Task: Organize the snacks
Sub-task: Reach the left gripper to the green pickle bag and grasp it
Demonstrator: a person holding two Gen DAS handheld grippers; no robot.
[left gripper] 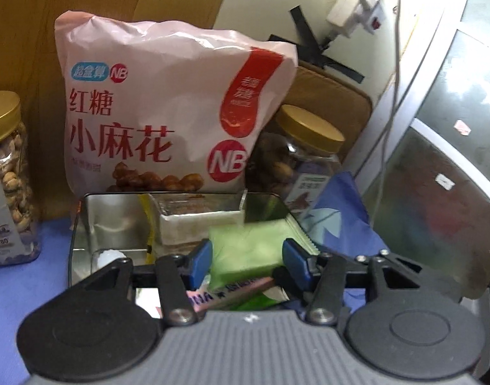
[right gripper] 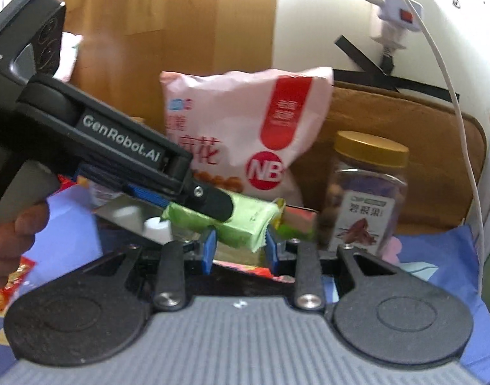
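My left gripper is shut on a green snack packet and holds it over an open metal tin. In the right wrist view the same packet is clamped by the left gripper, which reaches in from the left. My right gripper sits just in front of the packet with its blue pads on either side of the packet's end; whether they press on it does not show. A pink packet lies under the green one in the tin.
A big pink snack bag stands behind the tin. A gold-lidded nut jar stands at left, another at right, also in the right wrist view. A blue cloth covers the table. Cables and a power strip hang at the back right.
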